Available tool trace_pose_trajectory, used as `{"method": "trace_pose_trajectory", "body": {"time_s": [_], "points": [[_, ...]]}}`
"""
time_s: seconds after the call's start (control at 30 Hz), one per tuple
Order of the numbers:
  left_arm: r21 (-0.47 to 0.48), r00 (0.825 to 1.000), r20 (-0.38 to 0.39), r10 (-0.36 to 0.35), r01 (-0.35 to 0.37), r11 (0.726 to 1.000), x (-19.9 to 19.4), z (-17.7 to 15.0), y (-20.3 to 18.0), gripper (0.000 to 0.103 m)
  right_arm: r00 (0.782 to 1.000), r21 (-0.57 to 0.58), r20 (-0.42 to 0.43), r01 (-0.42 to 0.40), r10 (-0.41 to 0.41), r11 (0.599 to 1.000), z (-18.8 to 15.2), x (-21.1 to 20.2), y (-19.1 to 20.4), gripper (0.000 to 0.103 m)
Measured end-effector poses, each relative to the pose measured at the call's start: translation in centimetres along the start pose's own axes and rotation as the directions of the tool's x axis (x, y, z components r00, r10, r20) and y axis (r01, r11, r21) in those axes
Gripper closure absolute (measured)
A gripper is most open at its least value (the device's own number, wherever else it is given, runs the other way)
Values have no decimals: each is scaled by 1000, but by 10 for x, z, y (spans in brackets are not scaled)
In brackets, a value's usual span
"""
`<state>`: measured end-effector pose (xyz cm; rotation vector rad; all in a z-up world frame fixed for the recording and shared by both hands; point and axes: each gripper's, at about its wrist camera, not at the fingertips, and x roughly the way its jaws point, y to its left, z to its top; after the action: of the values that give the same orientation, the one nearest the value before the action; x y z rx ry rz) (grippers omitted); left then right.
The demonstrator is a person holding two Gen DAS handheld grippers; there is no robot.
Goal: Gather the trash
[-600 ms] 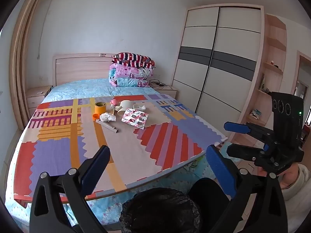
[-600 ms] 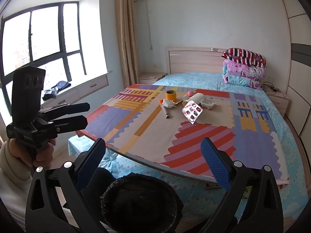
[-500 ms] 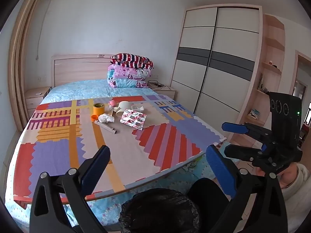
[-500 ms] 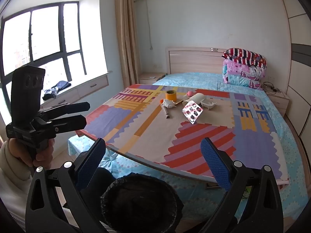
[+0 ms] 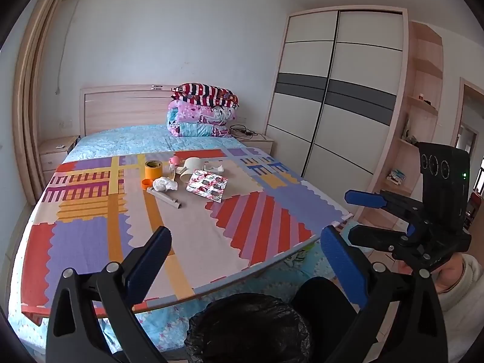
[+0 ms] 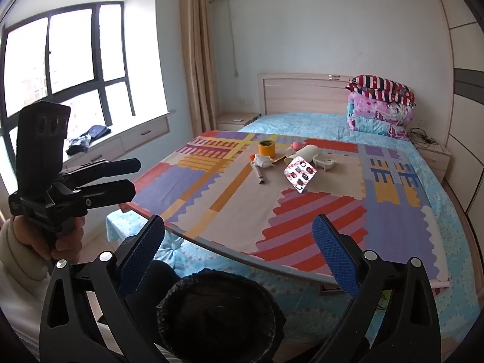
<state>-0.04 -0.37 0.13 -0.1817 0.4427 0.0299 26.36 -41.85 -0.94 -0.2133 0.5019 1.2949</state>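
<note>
A: Both jaws wide, nothing between them? 
B: Yes. The left hand-held gripper (image 5: 245, 260) and the right hand-held gripper (image 6: 239, 248) hang spread above the black-lined trash bin (image 6: 220, 311), which stands at the foot edge of the bed (image 6: 302, 122).
A: And the trash?
B: Clustered on the patterned mat (image 5: 187, 230) toward its headboard edge: a crumpled tissue (image 5: 165, 184), a yellow tape roll (image 5: 153, 168), a cardboard tube (image 5: 165, 197) and a printed wrapper (image 5: 207, 185), all well apart from the grippers.
</note>
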Motion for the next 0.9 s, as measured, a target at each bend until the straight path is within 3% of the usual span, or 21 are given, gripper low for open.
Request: {"method": "trace_pose_trajectory", "body": {"time_s": [0.9], "points": [[-5, 1000, 1, -2, 2, 1000, -1, 0, 1, 8, 1000, -4, -3, 0, 0, 1000, 0, -2, 1, 4]]}}
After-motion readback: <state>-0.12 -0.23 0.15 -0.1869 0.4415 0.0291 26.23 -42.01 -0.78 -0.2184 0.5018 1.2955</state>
